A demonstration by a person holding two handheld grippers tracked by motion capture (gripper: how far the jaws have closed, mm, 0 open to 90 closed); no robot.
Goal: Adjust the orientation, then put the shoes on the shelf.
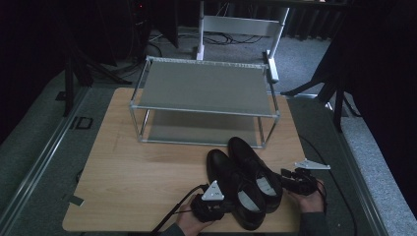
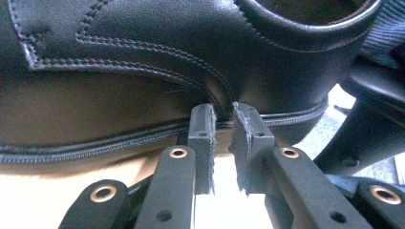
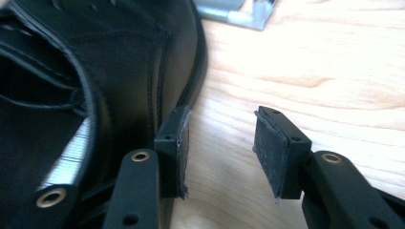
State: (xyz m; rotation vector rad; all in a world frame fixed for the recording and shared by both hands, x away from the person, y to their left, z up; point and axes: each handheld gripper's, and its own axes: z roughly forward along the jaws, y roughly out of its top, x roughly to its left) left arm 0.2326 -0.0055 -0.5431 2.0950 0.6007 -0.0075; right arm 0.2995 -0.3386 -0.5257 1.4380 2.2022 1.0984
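The pair of black leather lace-up shoes (image 1: 246, 184) sat on the pale wooden bench (image 1: 142, 187), before the grey two-tier metal rack (image 1: 204, 88). Left gripper (image 2: 223, 125): jaws nearly closed, empty against a shoe's side. Right gripper (image 3: 222, 143): jaws half-open, empty (one pad beside the sole). Gripping each shoe seemed next.

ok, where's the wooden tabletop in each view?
High view: tabletop across the middle, under the metal rack.
Left gripper view: pale strip at bottom left, below the shoe.
Right gripper view: centre and right.
Shared landmark: the black shoes, which stand on it.
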